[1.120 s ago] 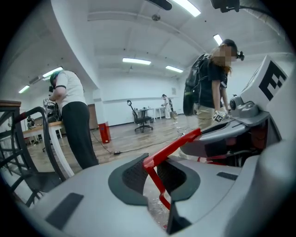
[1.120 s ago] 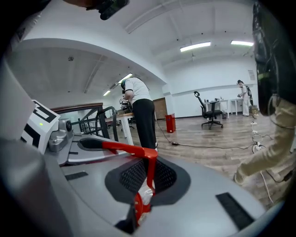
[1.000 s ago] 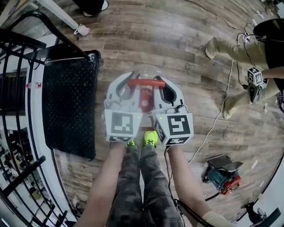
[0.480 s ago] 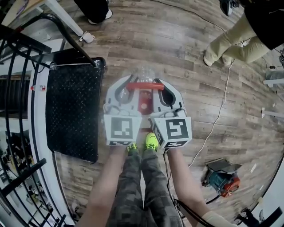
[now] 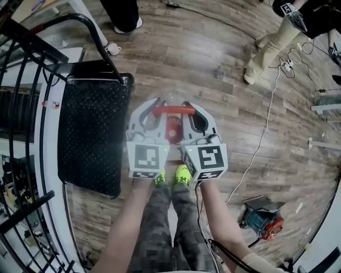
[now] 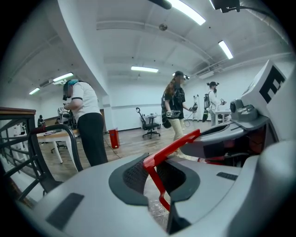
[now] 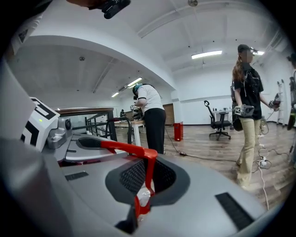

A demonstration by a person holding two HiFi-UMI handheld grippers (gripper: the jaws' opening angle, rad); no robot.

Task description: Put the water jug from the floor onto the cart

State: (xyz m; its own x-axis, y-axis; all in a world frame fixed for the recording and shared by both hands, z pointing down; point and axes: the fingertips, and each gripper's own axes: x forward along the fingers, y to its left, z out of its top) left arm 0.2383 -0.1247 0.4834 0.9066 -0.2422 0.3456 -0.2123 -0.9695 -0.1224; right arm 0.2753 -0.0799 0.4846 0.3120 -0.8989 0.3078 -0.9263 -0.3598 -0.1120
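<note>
The water jug hangs by its red handle (image 5: 173,110), and its red cap (image 5: 171,128) and clear body show below between my two grippers. My left gripper (image 5: 156,111) is shut on the handle's left end. At the handle's right end my right gripper (image 5: 190,111) is shut as well. In the left gripper view the red handle (image 6: 159,159) crosses the dark pads of the left gripper (image 6: 155,183). The right gripper view shows the handle (image 7: 147,159) pinched by the right gripper (image 7: 144,185). The cart (image 5: 88,133), a black checker-plate platform with a black push bar (image 5: 80,24), stands on the floor just left of the jug.
Black and white railings (image 5: 24,106) run along the left edge. A teal and red power tool (image 5: 264,217) and a white cable (image 5: 261,144) lie on the wood floor to the right. A person stands at the top (image 5: 120,13), another at the top right (image 5: 272,42). My legs are below the jug.
Both grippers have come up with the jug, still on its handle. The cart now lies closer beside them. The person at the right has moved off toward the top right.
</note>
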